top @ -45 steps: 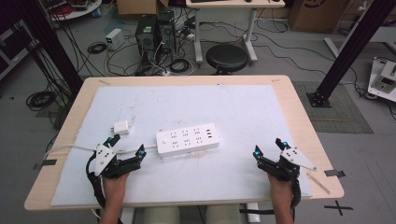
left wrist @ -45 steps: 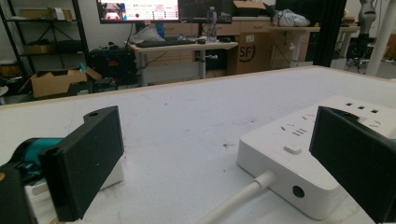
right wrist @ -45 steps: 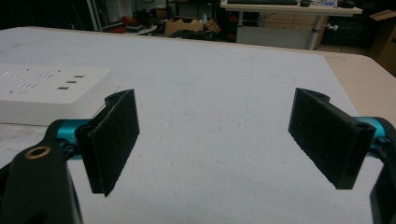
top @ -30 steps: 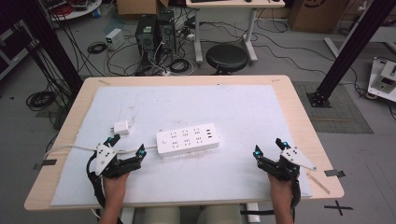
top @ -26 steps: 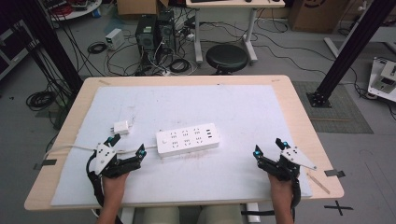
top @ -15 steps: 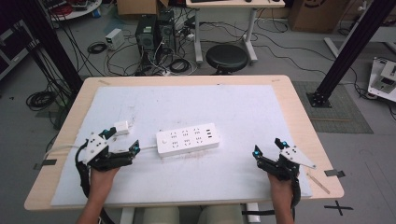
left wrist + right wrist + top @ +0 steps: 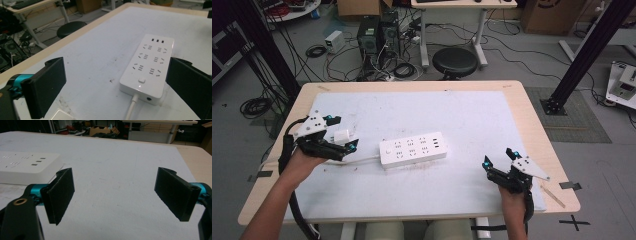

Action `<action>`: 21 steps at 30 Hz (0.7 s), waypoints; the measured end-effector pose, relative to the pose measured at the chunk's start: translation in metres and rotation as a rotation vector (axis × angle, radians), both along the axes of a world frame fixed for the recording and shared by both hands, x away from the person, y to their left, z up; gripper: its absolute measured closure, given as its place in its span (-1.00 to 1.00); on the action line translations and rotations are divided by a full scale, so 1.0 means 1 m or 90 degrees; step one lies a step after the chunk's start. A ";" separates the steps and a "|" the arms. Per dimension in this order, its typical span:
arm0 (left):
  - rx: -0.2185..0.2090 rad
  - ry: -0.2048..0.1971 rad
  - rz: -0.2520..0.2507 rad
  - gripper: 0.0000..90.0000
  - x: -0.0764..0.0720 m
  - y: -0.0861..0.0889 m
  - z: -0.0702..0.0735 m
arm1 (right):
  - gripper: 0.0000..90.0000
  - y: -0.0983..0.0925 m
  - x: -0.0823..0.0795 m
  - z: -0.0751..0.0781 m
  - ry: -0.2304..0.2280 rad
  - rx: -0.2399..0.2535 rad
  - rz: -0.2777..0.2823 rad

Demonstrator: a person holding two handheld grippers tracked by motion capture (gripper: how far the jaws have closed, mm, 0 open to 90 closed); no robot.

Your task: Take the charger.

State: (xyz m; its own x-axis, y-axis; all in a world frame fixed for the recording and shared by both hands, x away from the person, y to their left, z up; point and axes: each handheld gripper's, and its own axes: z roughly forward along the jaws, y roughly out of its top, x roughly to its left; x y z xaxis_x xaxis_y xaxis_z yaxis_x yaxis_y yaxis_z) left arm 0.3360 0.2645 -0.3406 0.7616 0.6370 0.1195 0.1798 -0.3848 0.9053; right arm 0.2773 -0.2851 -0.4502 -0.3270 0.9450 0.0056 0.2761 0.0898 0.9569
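There was one white power strip on the worktop, one small white plug adapter, and two hand-held grippers, left and right.

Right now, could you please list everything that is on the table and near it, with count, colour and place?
power strip: 1, white, middle of the table, its cord running left
plug: 1, white, left of the strip, between the left gripper's fingers
mat: 1, pale grey, covering the tabletop
table: 1, light wood
stool: 1, black, on the floor behind the table
left gripper: 1, black, open, around the plug
right gripper: 1, black, open, near the right front corner
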 end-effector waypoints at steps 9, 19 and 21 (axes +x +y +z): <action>0.128 0.045 -0.095 -0.94 0.025 0.005 0.007 | -0.63 0.000 0.000 0.000 0.002 -0.001 -0.001; 0.170 0.111 -0.109 -0.71 0.053 0.016 0.004 | -0.63 0.002 -0.001 0.000 0.005 -0.003 -0.001; 0.184 0.112 -0.106 -0.71 0.056 0.019 0.002 | -0.63 0.001 0.000 0.000 0.003 -0.005 -0.002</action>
State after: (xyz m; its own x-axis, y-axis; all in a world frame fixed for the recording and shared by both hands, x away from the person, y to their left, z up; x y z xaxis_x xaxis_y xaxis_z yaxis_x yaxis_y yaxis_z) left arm 0.3922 0.2833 -0.3389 0.8767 0.4619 0.1342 0.2363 -0.6566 0.7163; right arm 0.2771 -0.2837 -0.4501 -0.3243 0.9460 -0.0002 0.2803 0.0963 0.9551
